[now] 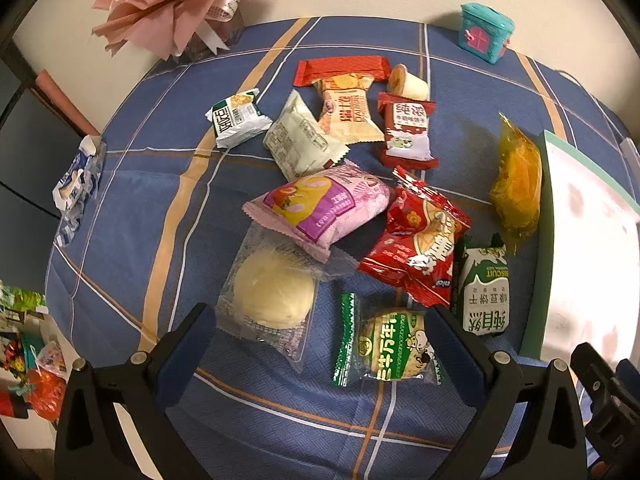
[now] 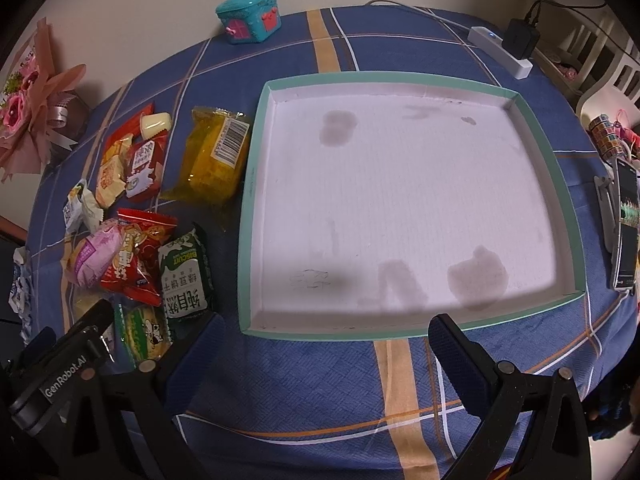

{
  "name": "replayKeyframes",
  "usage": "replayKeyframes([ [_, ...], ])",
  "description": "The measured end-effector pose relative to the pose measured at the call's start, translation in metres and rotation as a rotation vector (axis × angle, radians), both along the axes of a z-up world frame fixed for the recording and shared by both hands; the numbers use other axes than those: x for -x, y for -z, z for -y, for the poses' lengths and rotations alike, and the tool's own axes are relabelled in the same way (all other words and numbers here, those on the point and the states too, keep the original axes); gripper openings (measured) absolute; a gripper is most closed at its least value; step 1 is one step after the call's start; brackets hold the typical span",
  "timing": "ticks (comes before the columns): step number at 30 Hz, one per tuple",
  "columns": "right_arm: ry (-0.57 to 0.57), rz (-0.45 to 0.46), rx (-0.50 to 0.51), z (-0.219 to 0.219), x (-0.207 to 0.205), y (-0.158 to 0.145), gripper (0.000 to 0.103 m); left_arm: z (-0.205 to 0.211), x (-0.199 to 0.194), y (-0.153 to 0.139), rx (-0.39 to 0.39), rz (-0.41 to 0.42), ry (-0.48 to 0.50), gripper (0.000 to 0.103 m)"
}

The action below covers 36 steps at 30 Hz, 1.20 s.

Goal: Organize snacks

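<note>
Several wrapped snacks lie in a heap on the blue plaid tablecloth (image 1: 160, 184). My left gripper (image 1: 320, 328) is open and empty, just above the near end of the heap, with a clear pack holding a pale bun (image 1: 272, 292) and a green round biscuit pack (image 1: 394, 346) between its fingers. A pink pack (image 1: 324, 204), a red pack (image 1: 420, 240) and a yellow pack (image 1: 516, 184) lie beyond. My right gripper (image 2: 320, 344) is open and empty at the near rim of a shallow box with a green rim (image 2: 250, 184) and a bare white floor.
A pink paper bouquet (image 1: 172, 4) and a teal toy box (image 1: 486, 32) stand at the far table edge. A power strip with a charger (image 2: 508, 48) and a phone on a stand (image 2: 624, 224) are to the right of the box. The left gripper's body (image 2: 60, 376) shows beside the snacks.
</note>
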State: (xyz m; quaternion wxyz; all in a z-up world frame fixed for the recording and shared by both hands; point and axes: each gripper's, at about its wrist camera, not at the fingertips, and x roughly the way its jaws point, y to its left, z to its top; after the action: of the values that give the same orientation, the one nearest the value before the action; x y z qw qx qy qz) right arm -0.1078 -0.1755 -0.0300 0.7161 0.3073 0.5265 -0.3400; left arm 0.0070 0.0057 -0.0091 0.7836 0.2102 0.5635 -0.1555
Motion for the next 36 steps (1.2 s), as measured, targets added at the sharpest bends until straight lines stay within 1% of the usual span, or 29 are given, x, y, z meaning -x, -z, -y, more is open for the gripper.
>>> replayKeyframes([
  [2,-0.01,-0.001,-0.013,-0.001,-0.002,-0.001,0.103,-0.005,-0.005,-0.001,0.022,-0.011,-0.024,0.103],
  [3,-0.021,0.008,-0.039,-0.002,-0.004,-0.002,0.103,-0.008,-0.007,-0.003,0.034,-0.012,-0.04,0.103],
  [5,-0.041,0.027,-0.037,-0.005,-0.009,-0.004,0.103,-0.015,-0.013,-0.005,0.072,-0.004,-0.066,0.103],
  [6,-0.055,0.035,-0.044,-0.007,-0.013,-0.004,0.103,-0.018,-0.015,-0.005,0.094,-0.013,-0.078,0.103],
  [7,-0.07,0.038,-0.04,-0.009,-0.018,-0.004,0.103,-0.022,-0.019,-0.003,0.159,-0.035,-0.087,0.103],
  [8,-0.086,0.03,-0.031,-0.013,-0.023,-0.004,0.103,-0.025,-0.022,-0.002,0.179,-0.055,-0.1,0.103],
  [9,-0.103,0.034,-0.039,-0.016,-0.028,-0.003,0.103,-0.028,-0.026,0.0,0.225,-0.063,-0.107,0.103],
  [10,-0.119,0.029,-0.032,-0.019,-0.034,-0.002,0.103,-0.03,-0.029,0.002,0.224,-0.076,-0.118,0.103],
  [12,-0.147,0.05,-0.049,-0.027,-0.044,-0.002,0.103,-0.035,-0.034,0.006,0.204,-0.094,-0.142,0.103],
  [16,-0.193,0.101,-0.076,-0.043,-0.059,-0.006,0.103,-0.052,-0.046,0.01,0.231,-0.119,-0.223,0.103],
  [18,-0.219,0.098,-0.068,-0.05,-0.066,-0.008,0.101,-0.056,-0.049,0.013,0.236,-0.129,-0.243,0.103],
  [20,-0.244,0.083,-0.049,-0.054,-0.075,-0.007,0.093,-0.059,-0.053,0.017,0.242,-0.142,-0.263,0.103],
  [24,-0.279,0.076,-0.038,-0.059,-0.089,-0.005,0.088,-0.059,-0.059,0.021,0.242,-0.142,-0.263,0.102],
  [27,-0.287,0.059,-0.029,-0.058,-0.096,0.0,0.084,-0.055,-0.061,0.025,0.222,-0.149,-0.253,0.095],
  [28,-0.287,0.058,-0.039,-0.058,-0.096,0.001,0.082,-0.053,-0.061,0.027,0.213,-0.156,-0.248,0.091],
  [32,-0.291,0.035,-0.057,-0.056,-0.1,0.012,0.069,-0.045,-0.064,0.037,0.191,-0.181,-0.235,0.089],
  [34,-0.294,0.023,-0.064,-0.056,-0.101,0.017,0.064,-0.042,-0.064,0.042,0.158,-0.176,-0.227,0.082],
  [36,-0.297,0.008,-0.068,-0.056,-0.103,0.025,0.059,-0.041,-0.063,0.049,0.127,-0.173,-0.225,0.08],
])
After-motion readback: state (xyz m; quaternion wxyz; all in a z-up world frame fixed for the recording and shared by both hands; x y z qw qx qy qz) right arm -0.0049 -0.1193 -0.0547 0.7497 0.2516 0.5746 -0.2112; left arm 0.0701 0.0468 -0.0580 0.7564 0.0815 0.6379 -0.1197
